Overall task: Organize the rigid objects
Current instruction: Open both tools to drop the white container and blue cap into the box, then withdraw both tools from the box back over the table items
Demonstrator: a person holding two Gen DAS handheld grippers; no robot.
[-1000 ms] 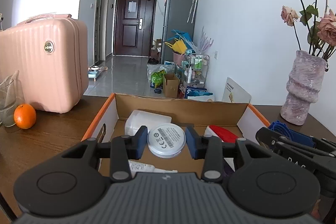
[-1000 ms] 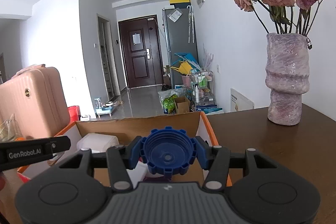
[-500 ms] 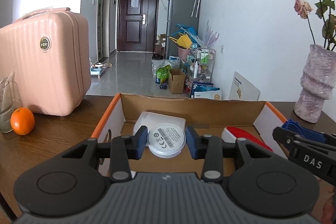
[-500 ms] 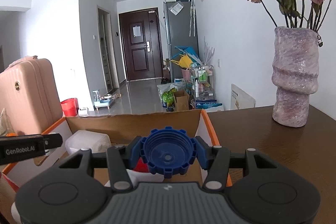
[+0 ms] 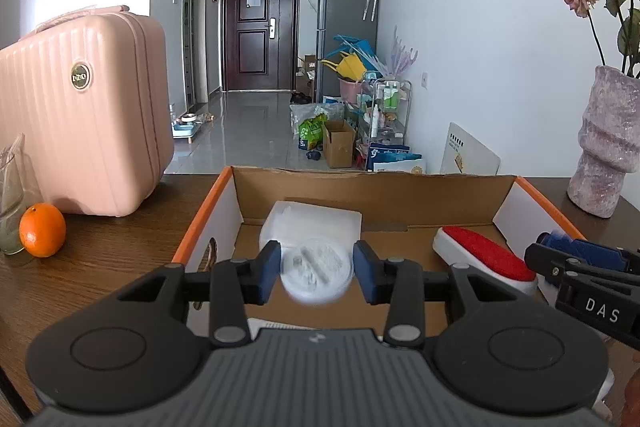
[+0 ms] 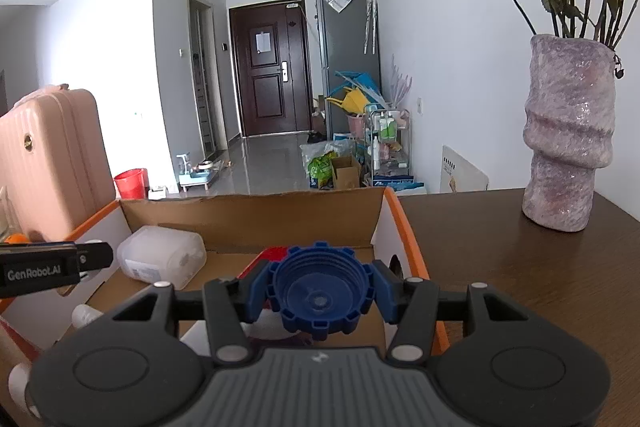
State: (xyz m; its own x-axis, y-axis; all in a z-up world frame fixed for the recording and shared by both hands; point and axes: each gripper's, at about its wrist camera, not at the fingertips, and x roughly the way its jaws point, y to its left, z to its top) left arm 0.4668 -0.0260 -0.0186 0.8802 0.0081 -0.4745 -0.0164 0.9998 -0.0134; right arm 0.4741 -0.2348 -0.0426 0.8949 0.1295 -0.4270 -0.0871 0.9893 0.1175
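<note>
My left gripper hangs over the open cardboard box, and its jaws are opening. A white round disc sits blurred between the blue pads, with a gap showing on each side of it. Over the box's right part, my right gripper is shut on a blue ribbed cap, hollow side towards the camera. In the box lie a white plastic container and a white piece with a red top.
A pink suitcase, an orange and a glass stand on the wooden table left of the box. A mauve vase with dried roses stands at the back right.
Both grippers have moved forward and a little down over the box. The left jaws have widened and the white disc has come free of the pads, now blurred. The right grip is unchanged.
</note>
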